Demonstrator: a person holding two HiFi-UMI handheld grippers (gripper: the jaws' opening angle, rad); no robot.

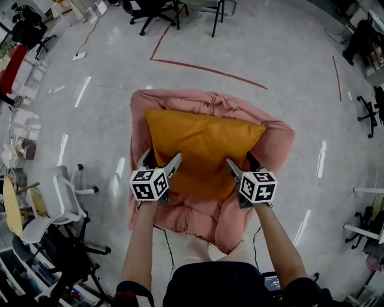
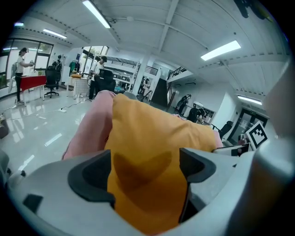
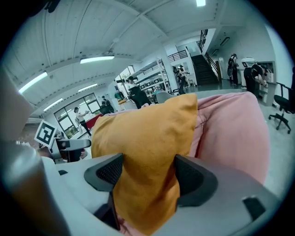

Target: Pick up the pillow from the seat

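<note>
An orange pillow (image 1: 204,147) lies on a seat draped in pink cloth (image 1: 180,101). My left gripper (image 1: 162,157) is at the pillow's near left corner and my right gripper (image 1: 241,160) at its near right corner. In the left gripper view the pillow (image 2: 152,138) fills the gap between the wide jaws of the left gripper (image 2: 145,171), with the pink seat (image 2: 90,129) behind it. In the right gripper view the pillow's corner (image 3: 147,138) hangs between the spread jaws of the right gripper (image 3: 144,179), beside the pink seat back (image 3: 235,129). Both grippers are open astride the fabric.
A white office chair (image 1: 60,192) stands to the seat's left and black chairs (image 1: 153,12) stand far off. A red tape line (image 1: 210,69) crosses the shiny floor behind the seat. People (image 2: 20,69) stand by a red table (image 2: 32,83) in the distance.
</note>
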